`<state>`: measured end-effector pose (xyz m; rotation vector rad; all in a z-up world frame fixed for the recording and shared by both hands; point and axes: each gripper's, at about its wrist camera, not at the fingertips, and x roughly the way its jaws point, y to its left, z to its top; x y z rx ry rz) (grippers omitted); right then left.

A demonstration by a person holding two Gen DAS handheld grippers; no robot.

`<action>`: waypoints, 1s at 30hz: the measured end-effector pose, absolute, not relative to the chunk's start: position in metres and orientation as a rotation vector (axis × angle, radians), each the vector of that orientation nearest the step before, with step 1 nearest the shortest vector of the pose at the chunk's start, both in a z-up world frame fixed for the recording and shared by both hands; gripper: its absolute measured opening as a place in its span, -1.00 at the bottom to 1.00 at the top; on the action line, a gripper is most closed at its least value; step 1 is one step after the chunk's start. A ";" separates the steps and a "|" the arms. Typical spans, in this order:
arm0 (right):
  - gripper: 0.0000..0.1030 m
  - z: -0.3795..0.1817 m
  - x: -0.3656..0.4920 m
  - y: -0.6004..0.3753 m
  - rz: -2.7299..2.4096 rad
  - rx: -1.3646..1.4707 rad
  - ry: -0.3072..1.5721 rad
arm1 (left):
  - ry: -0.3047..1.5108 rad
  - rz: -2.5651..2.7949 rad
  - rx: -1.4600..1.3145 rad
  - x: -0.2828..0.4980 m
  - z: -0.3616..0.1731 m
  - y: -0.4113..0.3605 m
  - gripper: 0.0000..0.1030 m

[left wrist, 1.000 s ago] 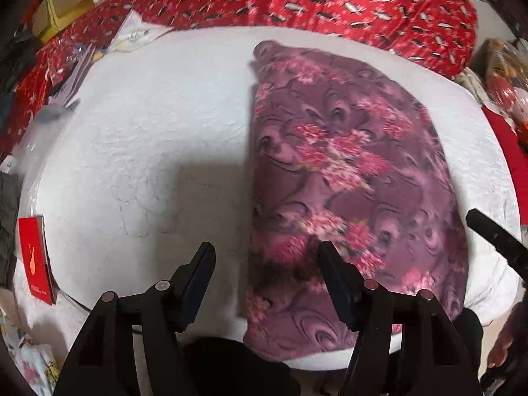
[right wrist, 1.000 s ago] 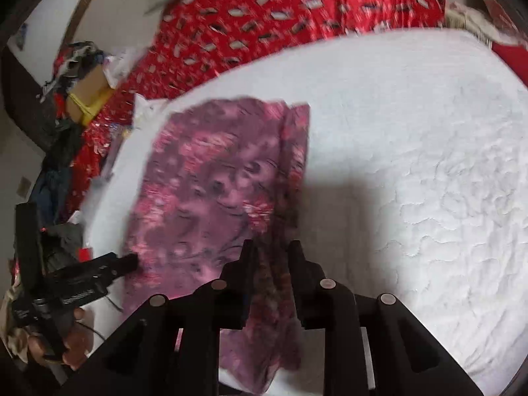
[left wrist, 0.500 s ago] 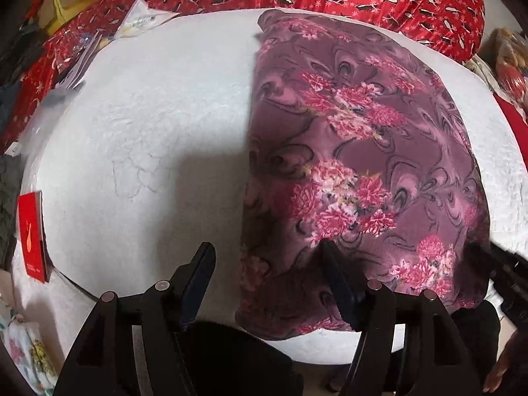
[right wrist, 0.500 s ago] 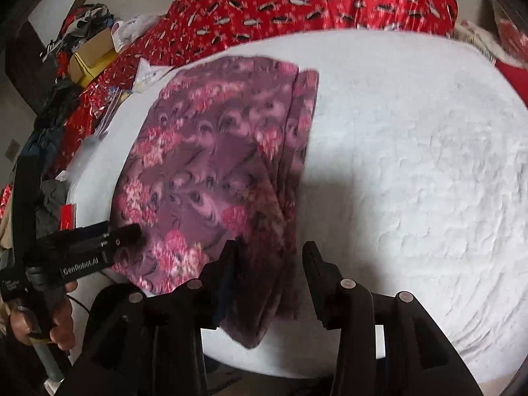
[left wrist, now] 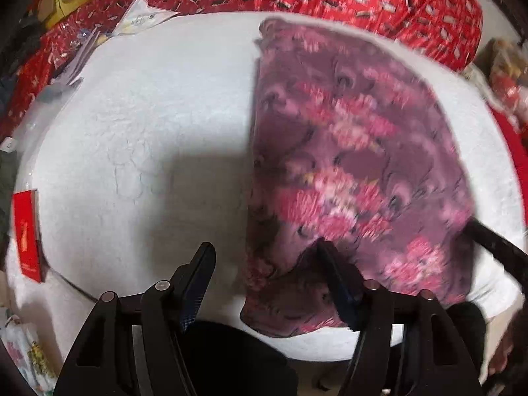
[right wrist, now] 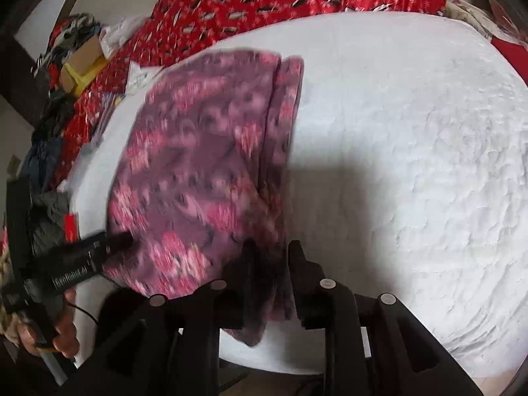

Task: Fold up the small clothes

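So the cloth [left wrist: 356, 151] is a purple floral piece, already folded into a long strip, lying on the white pad [left wrist: 138, 125]. Its long axis runs straight away from me, and both of my grippers are down at its near short end.

My right gripper [right wrist: 269, 264] has its jaws nearly closed, and they've just been closing. The near right corner of the cloth sits between them and hangs off the pad edge below. Looks pinched to me.

My left gripper [left wrist: 264, 280] is a different story. Jaws stand wide apart, and the cloth's left edge runs up between them. The right finger [left wrist: 333, 280] is touching the fabric near the corner, with a bit of cloth bunched over its tip. The left finger [left wrist: 198, 280] is over bare pad, well off the cloth. So nothing is gripped there.

Whole thing turns on that. The cloth lies ahead and to the right of my left gripper, so I'd guess that gripper has to slide right and close before I can carry the near end forward along the strip to the far end.

Both views are pretty blurry, so take the contact with a grain of salt.
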<state>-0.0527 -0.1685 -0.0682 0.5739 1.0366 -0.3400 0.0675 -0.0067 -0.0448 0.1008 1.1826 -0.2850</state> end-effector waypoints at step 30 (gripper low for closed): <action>-0.28 -0.068 0.011 -0.161 -0.296 0.378 1.056 | 1.162 -0.271 0.007 0.129 -0.055 -0.011 0.41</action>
